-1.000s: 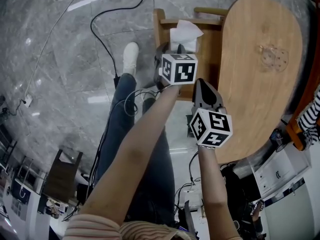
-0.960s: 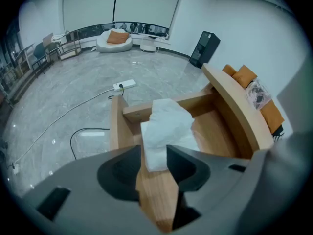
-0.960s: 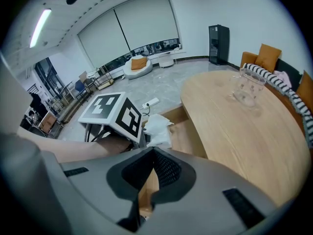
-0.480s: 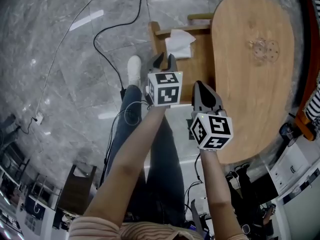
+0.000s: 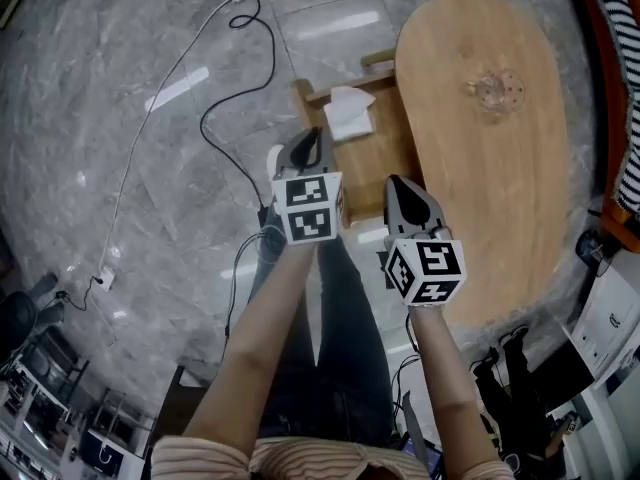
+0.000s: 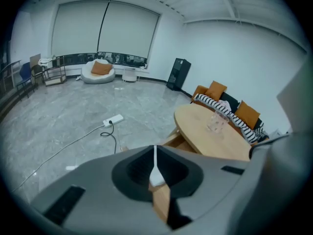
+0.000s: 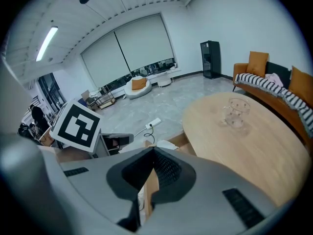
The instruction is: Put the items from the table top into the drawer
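Our left gripper (image 5: 308, 146) has risen out of the open drawer (image 5: 378, 163), and the white tissue (image 5: 349, 114) lies at the drawer's far end. Its fingers have just been closing and now meet on nothing. Our right gripper (image 5: 402, 190) hovers beside it, fingers clenched and empty. A clear glass (image 5: 496, 87) stands on the wooden counter (image 5: 500, 198).

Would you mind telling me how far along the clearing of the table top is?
Done: a white tissue lies in the open drawer. In hand: nothing; the jaws of the left gripper have just been closing with nothing between them, and the right gripper is shut and empty. Left: the clear glass stands on the table.
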Demonstrator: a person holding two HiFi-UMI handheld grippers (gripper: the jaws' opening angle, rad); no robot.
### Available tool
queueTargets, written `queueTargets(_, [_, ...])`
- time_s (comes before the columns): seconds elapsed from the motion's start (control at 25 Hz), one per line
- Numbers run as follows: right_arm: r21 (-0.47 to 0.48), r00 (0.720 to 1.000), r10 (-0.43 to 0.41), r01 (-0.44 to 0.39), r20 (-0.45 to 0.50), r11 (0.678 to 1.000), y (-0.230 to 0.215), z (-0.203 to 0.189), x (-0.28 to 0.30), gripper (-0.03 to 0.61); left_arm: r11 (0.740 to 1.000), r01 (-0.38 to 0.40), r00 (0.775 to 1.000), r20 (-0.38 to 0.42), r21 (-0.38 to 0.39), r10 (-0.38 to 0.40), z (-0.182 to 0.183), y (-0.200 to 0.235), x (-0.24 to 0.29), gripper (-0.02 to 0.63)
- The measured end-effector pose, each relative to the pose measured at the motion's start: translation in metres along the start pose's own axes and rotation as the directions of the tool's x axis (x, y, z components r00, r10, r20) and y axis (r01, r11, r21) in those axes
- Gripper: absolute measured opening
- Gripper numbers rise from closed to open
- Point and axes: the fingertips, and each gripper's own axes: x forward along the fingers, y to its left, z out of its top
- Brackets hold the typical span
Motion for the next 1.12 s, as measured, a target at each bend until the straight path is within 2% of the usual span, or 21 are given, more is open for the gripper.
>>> queueTargets(0.24, [0.007,0.997,0.012,-0.013,0.071,1.0,0.016,0.028,-0.026,0.009,0.992,0.118,0.989,0.081,0.036,-0.121,0.042,-0.025,-0.04,0.015])
queueTargets(0.68, [0.031,0.982,0.017,-0.023,0.19,0.999,0.037,0.073,-0.081,0.009,0.946,0.307,0.942,0.112,0.1,-0.317,0.086,-0.057,-0.113,0.014])
queueTargets(0.92, [0.032,0.966,0.029,-0.038,0.255,0.999,0.042,0.093,-0.106,0.009,0.916,0.38,0.912,0.116,0.125,-0.394,0.106,-0.07,-0.142,0.014])
queueTargets(1.12, [0.018,0.946,0.05,-0.058,0.319,0.998,0.051,0.106,-0.126,0.009,0.897,0.408,0.89,0.147,0.168,-0.432,0.121,-0.08,-0.167,0.014])
